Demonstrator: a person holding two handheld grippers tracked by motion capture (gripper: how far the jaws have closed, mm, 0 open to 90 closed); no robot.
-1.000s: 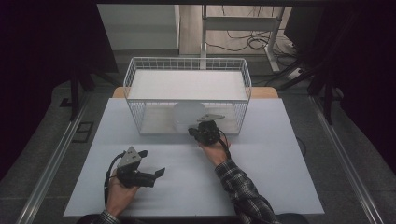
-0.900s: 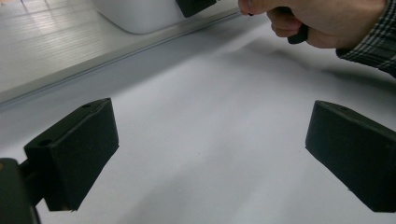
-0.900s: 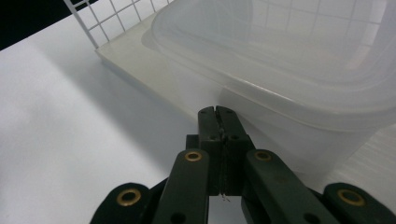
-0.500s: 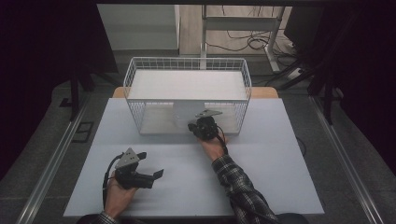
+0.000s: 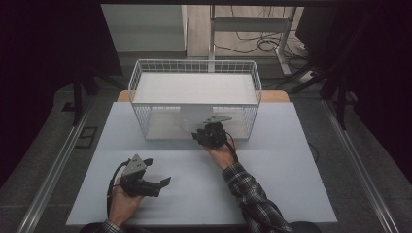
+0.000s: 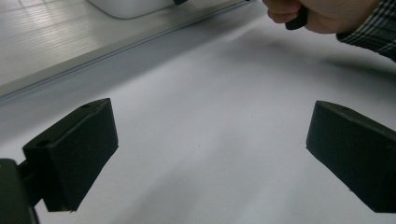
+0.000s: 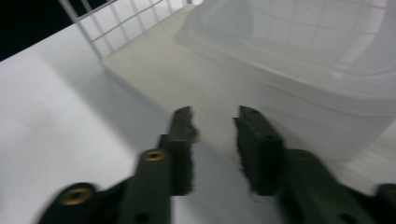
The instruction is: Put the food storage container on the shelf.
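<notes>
Inside the wire basket (image 5: 141,104) on the counter (image 5: 291,160) sits a translucent plastic tub (image 7: 299,51). Right tool (image 7: 212,135), just before it, has been parting its jaws, nothing between them. Left tool (image 6: 210,154) gapes wide, unladen.

Translucent white plastic container (image 7: 299,70) apparently lying inside the wire basket (image 5: 145,119).

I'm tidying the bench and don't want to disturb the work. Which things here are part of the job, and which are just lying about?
In the job:
- translucent plastic container
- white wire basket
- right hand-held gripper, jaws just opened, nothing between them

Lying about:
- left hand-held gripper, open, resting on the table
- cables on the floor
</notes>
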